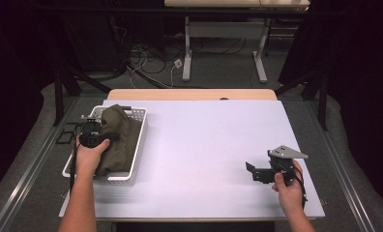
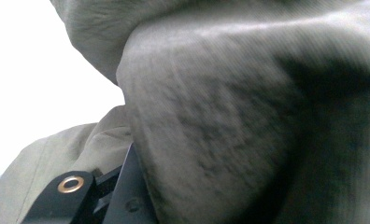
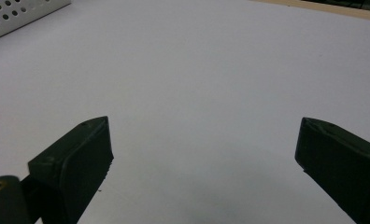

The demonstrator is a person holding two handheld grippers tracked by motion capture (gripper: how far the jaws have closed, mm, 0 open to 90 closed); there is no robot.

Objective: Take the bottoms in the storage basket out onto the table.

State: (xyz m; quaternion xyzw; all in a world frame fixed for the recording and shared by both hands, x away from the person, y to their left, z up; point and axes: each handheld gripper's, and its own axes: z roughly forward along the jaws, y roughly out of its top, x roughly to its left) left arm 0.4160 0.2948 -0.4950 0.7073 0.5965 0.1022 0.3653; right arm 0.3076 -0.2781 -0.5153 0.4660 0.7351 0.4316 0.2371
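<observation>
On the white surface, at its left edge, a white perforated basket is seen, and an olive-green cloth is heaped inside it. The left tool is pressed into the cloth, its jaws pinched on a fold of the fabric. The grasping step is judged to be in hand; a lift clear of the basket rim is called for next. The right tool is held spread and empty, well apart, low over bare surface.

Olive-green cloth, white perforated basket, pale lavender table
</observation>
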